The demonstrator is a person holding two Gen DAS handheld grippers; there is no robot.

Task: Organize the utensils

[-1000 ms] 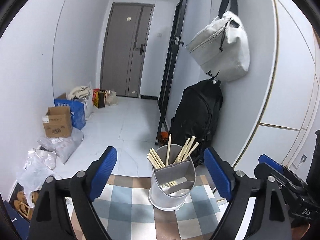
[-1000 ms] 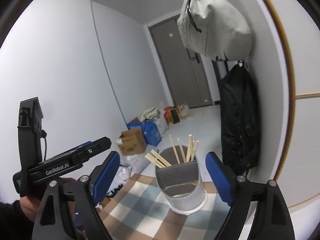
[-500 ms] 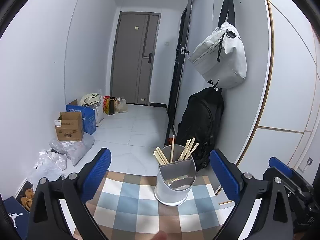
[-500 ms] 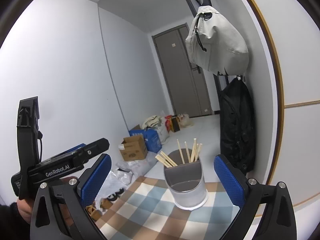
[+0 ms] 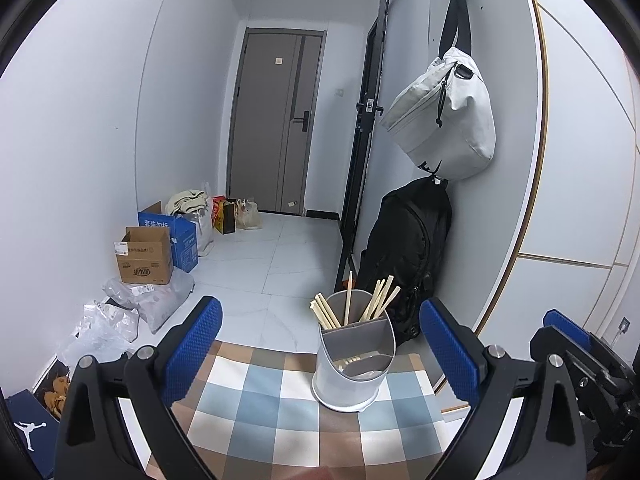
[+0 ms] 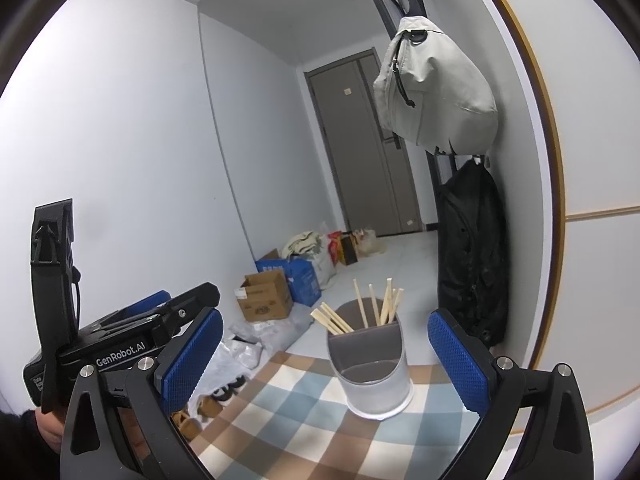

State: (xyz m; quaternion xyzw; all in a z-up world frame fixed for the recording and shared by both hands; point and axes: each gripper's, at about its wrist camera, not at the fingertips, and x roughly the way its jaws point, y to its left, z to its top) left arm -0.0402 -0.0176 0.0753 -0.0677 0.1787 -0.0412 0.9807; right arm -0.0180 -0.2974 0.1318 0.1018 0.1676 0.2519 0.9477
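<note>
A grey divided utensil holder (image 5: 352, 364) stands upright on a checked cloth (image 5: 276, 408); it also shows in the right wrist view (image 6: 374, 372). Several wooden chopsticks (image 5: 362, 306) stand in its back compartment, also in the right wrist view (image 6: 368, 308); the front compartment looks empty. My left gripper (image 5: 320, 352) is open and empty, held back from the holder. My right gripper (image 6: 324, 360) is open and empty, also short of the holder. The left gripper's body (image 6: 120, 344) shows at the left of the right wrist view.
The cloth covers a small table (image 5: 424, 364) near a wall. A black backpack (image 5: 408, 248) and a pale bag (image 5: 444, 120) hang on the wall to the right. Cardboard boxes (image 5: 146, 256), plastic bags (image 5: 148, 300) and shoes (image 6: 208, 404) lie on the floor at left.
Both grippers have pulled back and up from the holder, which now looks smaller and lower in both views. Both stay open.
</note>
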